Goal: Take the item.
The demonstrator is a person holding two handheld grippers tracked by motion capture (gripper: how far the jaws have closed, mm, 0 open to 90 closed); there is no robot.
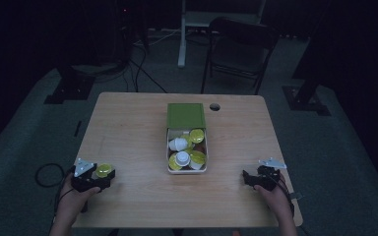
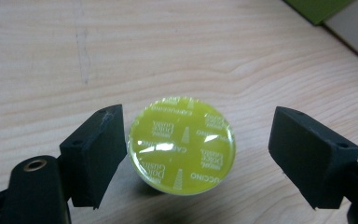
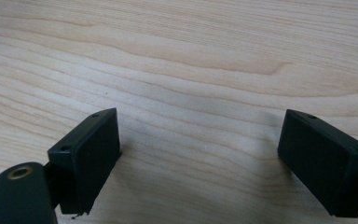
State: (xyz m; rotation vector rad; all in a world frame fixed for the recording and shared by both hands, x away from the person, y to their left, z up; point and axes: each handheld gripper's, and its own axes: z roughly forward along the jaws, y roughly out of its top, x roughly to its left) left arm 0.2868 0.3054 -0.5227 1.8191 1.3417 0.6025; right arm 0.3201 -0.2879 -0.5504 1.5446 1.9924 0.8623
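Capsule (image 2: 182,145) between open left tongs (image 2: 196,154)

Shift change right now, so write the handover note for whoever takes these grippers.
Left gripper: jaws open, with one yellow-lidded coffee capsule standing on the table between them; the right-hand pad is clear of it, the left-hand pad is at its rim.
Right gripper: open, empty, low over bare wood at the table's near right.
Open box with green lid at table centre holds several more capsules, yellow-topped and white.
Done: one capsule is out, at the near left.
Left, probably: back the left gripper off and carry on with the capsules in the box.
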